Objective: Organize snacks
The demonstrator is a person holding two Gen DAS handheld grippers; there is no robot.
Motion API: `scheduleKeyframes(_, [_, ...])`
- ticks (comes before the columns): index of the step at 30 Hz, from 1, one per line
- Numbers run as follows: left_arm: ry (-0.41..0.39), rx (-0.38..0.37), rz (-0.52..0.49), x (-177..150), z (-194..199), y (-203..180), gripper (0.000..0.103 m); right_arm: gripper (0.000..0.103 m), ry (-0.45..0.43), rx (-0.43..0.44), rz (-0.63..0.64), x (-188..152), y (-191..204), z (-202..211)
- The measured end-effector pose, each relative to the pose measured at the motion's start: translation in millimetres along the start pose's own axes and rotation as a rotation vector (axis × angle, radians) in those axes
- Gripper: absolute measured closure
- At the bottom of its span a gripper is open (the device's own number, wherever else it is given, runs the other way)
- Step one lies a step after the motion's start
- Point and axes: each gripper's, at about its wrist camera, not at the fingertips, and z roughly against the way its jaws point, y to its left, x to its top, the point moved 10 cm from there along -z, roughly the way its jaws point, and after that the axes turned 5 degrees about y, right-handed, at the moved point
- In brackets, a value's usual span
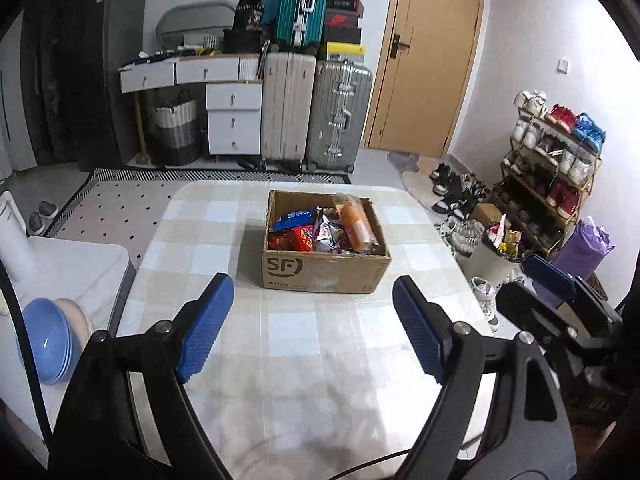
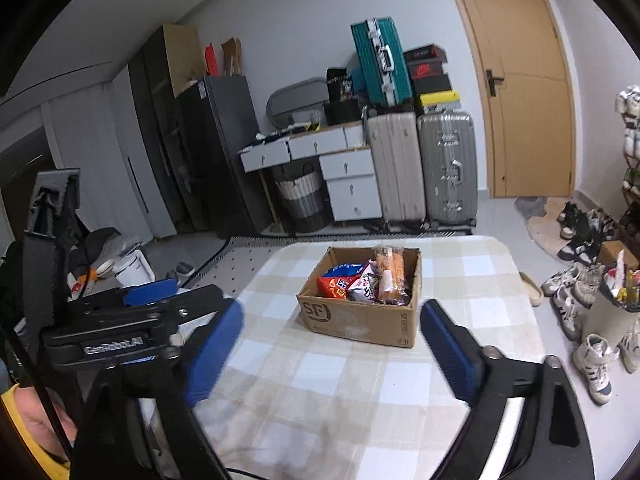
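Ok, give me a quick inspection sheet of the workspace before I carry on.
Surface: checked tablecloth, bare around the box.
Job's things: cardboard box at mid-table, snack packets inside; orange pack sticks above the rim.
Clutter: nothing seen on the table.
Grippers: left tool and right tool open, empty, short of the box.
Cables: black cable at the near edge.
Surroundings: suitcases, shoe rack, blue bowls.

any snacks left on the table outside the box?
No: in the left wrist view every snack packet sits inside the cardboard box, and the checked tablecloth around it shows no loose snack.
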Motion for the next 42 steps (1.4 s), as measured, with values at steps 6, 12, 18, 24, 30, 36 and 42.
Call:
scheduleKeyframes(6, [-0.069, 0.024, -0.040, -40.6, 64.5, -11.3, 0.015, 0.007, -0.047, -0.005, 0.054, -34.2, 22.4, 37.8])
scheduleKeyframes(12, [-0.129, 0.040, -0.047, -87.6, 109.4, -14.7, 0.000, 0.003, -0.096, 0.025, 0.101, -71.7, 37.0, 61.3])
scheduleKeyframes(18, [-0.198, 0.122, -0.107, -121.1, 122.8, -8.3, 0.000, 0.003, -0.128, 0.026, 0.124, -101.2, 34.5, 60.5])
scheduleKeyframes(24, [-0.259, 0.150, -0.110, -133.5, 105.9, 2.3, 0.000, 0.003, -0.152, 0.004, 0.144, -111.7, 16.8, 34.7])
scheduleKeyframes(30, [-0.202, 0.199, -0.091, -135.7, 47.2, 24.5, 0.000, 0.003, -0.126, -0.019, 0.132, -120.9, -9.7, -6.0])
scheduleKeyframes(36, [-0.156, 0.196, -0.030, -124.2, -8.5, 49.3, 0.000, 0.003, -0.080, -0.030, 0.097, -112.5, -37.9, -53.3])
scheduleKeyframes(42, [-0.172, 0.226, -0.019, -94.0, -49.5, 69.1, 0.000, 0.003, -0.086, -0.032, 0.085, -99.2, -55.3, -77.8])
